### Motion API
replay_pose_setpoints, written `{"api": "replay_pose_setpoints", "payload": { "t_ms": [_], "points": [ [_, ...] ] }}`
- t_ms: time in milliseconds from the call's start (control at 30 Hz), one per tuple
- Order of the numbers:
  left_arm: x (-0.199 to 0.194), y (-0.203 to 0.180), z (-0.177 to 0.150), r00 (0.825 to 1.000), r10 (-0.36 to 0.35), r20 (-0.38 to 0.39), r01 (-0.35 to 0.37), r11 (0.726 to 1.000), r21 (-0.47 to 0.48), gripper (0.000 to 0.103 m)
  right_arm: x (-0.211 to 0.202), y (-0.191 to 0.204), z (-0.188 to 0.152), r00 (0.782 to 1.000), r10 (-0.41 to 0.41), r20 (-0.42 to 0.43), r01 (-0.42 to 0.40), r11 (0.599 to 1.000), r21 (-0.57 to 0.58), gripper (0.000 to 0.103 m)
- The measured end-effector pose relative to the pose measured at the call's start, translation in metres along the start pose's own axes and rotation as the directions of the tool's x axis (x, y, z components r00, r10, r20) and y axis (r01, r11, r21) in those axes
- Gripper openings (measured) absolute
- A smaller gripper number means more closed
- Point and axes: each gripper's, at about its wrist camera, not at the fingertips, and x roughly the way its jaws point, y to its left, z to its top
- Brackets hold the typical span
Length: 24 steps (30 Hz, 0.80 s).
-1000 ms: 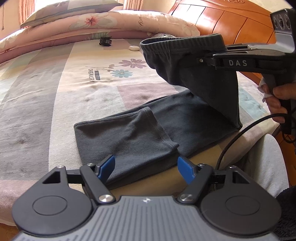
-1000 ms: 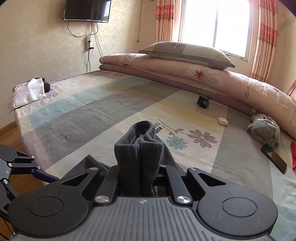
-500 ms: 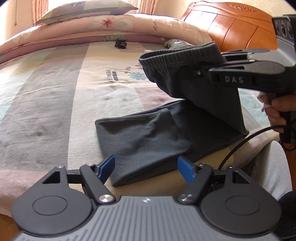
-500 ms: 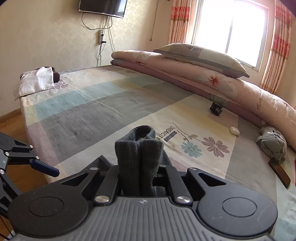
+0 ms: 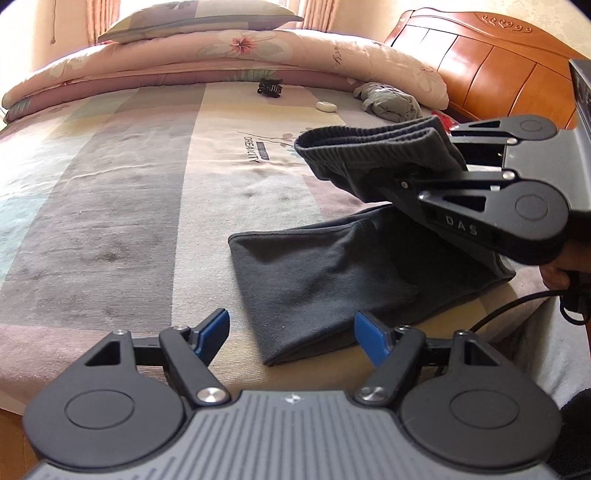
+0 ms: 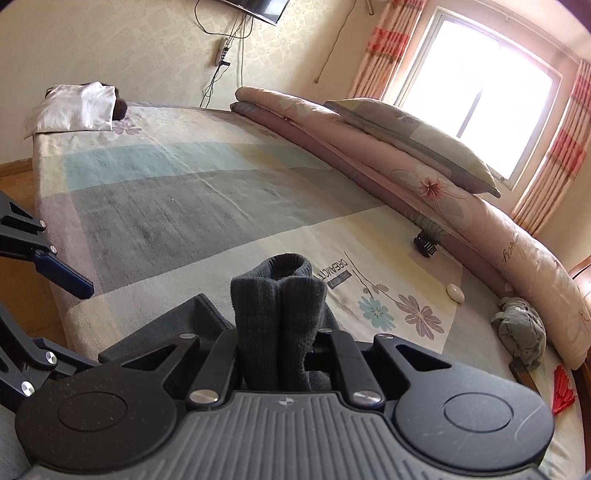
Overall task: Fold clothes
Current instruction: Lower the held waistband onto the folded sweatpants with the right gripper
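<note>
The right gripper [image 6: 280,343], clenched on the dark trousers' [image 5: 332,273] waistband, is carrying it farther over the half lying on the bed [image 5: 122,192], left gripper [image 5: 290,332] waiting released.

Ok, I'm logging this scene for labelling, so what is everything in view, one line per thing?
dark grey garment: one, dark grey, near edge of the bed, ribbed end lifted
bed sheet: one, pastel patchwork with flowers, covers the bed
rolled quilt: one, pink floral, along the far side
pillow: one, beige-green, on the quilt
hair claw: one, black, by the quilt
white oval object: one, on the sheet
grey-green bundle: one, near the headboard
headboard: one, orange-brown wood
white folded cloth: one, far corner
red object: one, bed edge
television: one, black, on the wall
left gripper: open, blue pads
right gripper: shut on the garment
hand: one, holds the right gripper's handle
</note>
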Motion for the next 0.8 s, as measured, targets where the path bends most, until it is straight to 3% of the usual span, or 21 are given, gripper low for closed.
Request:
{"api": "replay_pose_setpoints", "payload": {
  "t_ms": [433,800],
  "points": [
    [-0.001,0.004,-0.003,1.000,0.002,0.004,-0.002,1.000,-0.010,0.075,0.001,0.019,-0.001,1.000,-0.028,0.005,0.028,0.995,-0.100,0.011],
    [-0.003,0.009,-0.006,1.000,0.018,-0.005,-0.018,1.000,-0.023,0.075,0.008,0.040,0.003,1.000,0.000,-0.007,-0.001,0.986,-0.165,0.011]
  ]
}}
